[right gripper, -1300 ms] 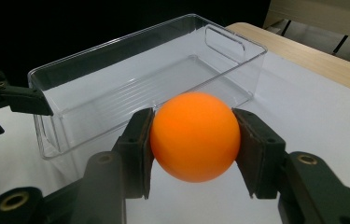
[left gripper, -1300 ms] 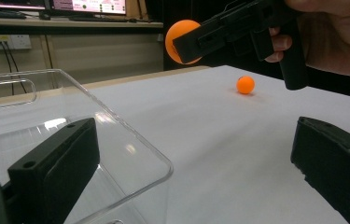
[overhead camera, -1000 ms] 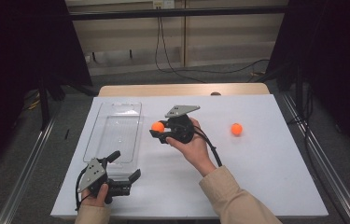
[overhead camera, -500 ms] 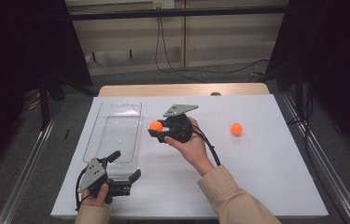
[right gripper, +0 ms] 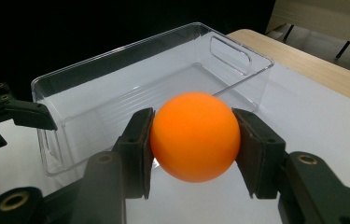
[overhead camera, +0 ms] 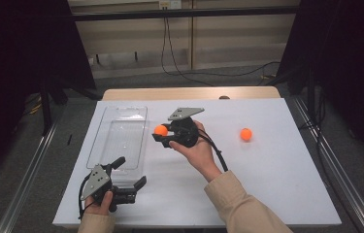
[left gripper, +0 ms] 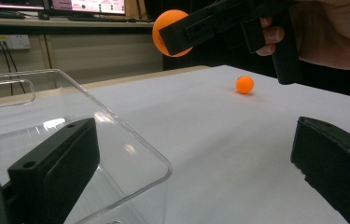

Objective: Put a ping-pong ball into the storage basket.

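The orange ball (right gripper: 195, 142) sits clamped between the right gripper (overhead camera: 162, 132)'s pads, held above the white table (overhead camera: 276, 165) just beside the clear plastic bin (overhead camera: 119, 138). The left gripper (overhead camera: 127, 175) rests near the table's front edge, jaws spread wide and empty. A second orange ball (overhead camera: 246, 134) lies well apart; dark curtains flank the room.

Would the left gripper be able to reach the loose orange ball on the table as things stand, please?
Probably not easily: the left gripper sits at the near left edge, the loose orange ball lies far right, and the right gripper hangs between them.
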